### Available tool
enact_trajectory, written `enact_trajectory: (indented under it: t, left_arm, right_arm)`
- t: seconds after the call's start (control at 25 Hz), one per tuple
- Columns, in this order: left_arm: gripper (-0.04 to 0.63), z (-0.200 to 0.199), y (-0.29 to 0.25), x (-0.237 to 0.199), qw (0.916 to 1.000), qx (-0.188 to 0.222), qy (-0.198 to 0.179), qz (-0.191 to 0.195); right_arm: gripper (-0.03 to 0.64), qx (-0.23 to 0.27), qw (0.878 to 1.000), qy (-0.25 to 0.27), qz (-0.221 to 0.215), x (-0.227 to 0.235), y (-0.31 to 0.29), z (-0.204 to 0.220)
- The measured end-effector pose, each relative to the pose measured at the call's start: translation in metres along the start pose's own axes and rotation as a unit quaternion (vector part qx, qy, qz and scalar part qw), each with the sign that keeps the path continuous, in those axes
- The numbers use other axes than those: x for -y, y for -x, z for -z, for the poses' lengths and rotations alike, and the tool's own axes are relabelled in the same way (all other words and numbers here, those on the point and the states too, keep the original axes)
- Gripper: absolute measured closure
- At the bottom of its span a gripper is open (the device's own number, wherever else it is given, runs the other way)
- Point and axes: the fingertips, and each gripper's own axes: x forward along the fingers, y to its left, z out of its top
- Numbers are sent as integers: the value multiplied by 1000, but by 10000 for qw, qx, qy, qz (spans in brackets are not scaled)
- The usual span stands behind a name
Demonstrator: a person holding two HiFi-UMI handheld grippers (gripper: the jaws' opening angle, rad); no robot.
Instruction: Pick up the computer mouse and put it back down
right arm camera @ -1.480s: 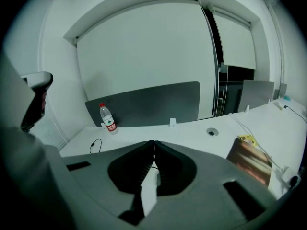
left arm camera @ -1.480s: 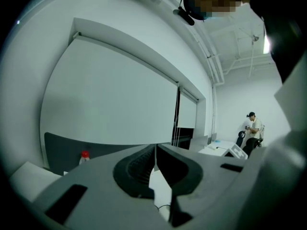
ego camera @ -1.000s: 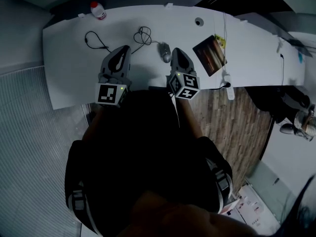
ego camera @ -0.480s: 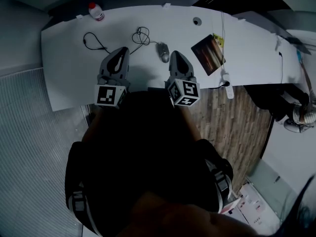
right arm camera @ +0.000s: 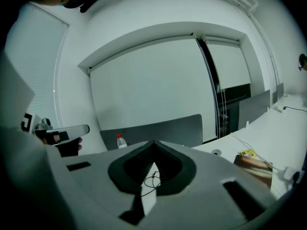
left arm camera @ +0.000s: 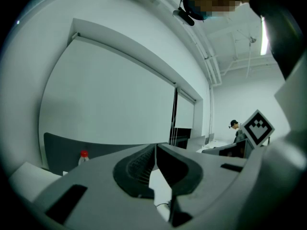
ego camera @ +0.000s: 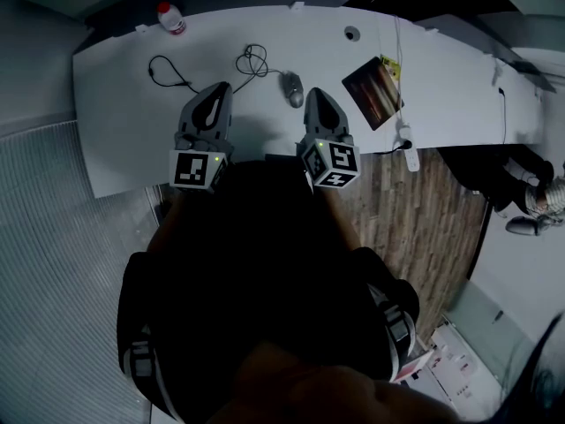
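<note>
The grey computer mouse [ego camera: 295,87] lies on the white desk [ego camera: 124,131], and its thin cable runs to a loose coil [ego camera: 254,60] behind it. My right gripper [ego camera: 315,94] hovers just right of the mouse, apart from it, with its jaws shut and empty. In the right gripper view the fingertips [right arm camera: 154,143] meet, and only the cable coil [right arm camera: 152,178] shows below them; the mouse is hidden there. My left gripper [ego camera: 221,88] is over the desk left of the mouse, also shut on nothing, its tips [left arm camera: 156,146] touching.
A red-capped bottle [ego camera: 172,18] stands at the desk's far left corner. A black cable [ego camera: 168,71] lies left of the coil. A dark book [ego camera: 372,91] and a white power strip [ego camera: 408,144] lie at the right, near the desk's front edge.
My right gripper has lifted slightly beside the mouse. The mouse stays on the desk and my left gripper has not moved.
</note>
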Motion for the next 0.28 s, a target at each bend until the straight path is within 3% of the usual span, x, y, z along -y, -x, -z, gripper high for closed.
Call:
enact_trajectory:
  t: [0.28]
  left_arm:
    - [583, 2, 7, -1, 10000, 5, 31, -9]
  right_arm:
    - [617, -10, 10000, -3, 18, -3, 4, 3]
